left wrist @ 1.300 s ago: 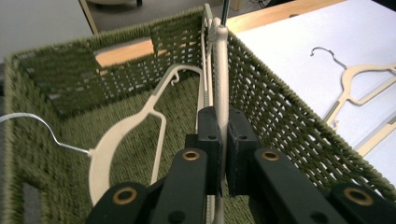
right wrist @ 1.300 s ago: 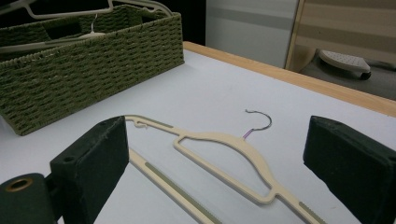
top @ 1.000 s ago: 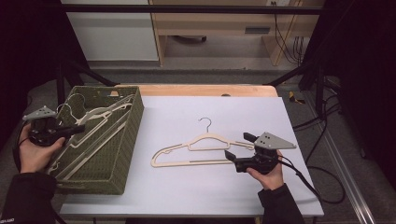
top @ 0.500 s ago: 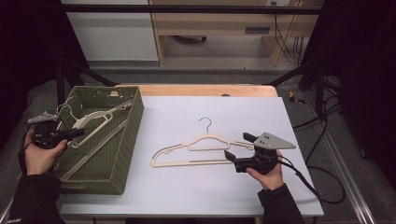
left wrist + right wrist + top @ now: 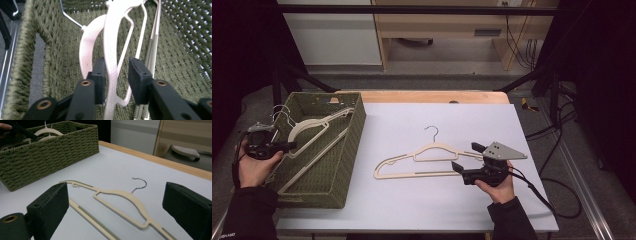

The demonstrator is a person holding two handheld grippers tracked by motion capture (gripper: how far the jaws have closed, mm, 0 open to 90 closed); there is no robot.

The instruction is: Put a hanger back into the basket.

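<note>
Your left gripper [image 5: 287, 146] sits over the near-left rim of the green woven basket [image 5: 343, 165], jaws pointing into it. In the left gripper view its jaws stand a little apart and have just been opening; the shoulder of a cream hanger [image 5: 111, 50] runs up between the pads [image 5: 100, 72], close against the left pad and clear of the right one, so the grip looks let go. Whether the left pad touches the plastic is hard to say. A second cream hanger [image 5: 86, 47] lies just beyond and to the left of that one, and both are cut off at the top edge of that view, so their hooks are hard to trace there. From above, the wire hooks [image 5: 281, 113] poke out past the basket's left wall, and your left hand [image 5: 254, 167] hides part of the gripper body.

Over on the white table [image 5: 412, 210], a third cream hanger [image 5: 427, 160] lies flat, hook pointing away from you. Your right gripper [image 5: 464, 160] rests at that hanger's right end, jaws spread wide. In the right gripper view the hanger's arm and bar lie between and beyond the two pads [image 5: 53, 207], touching neither; its end nearest the tool runs off the bottom edge.
</note>
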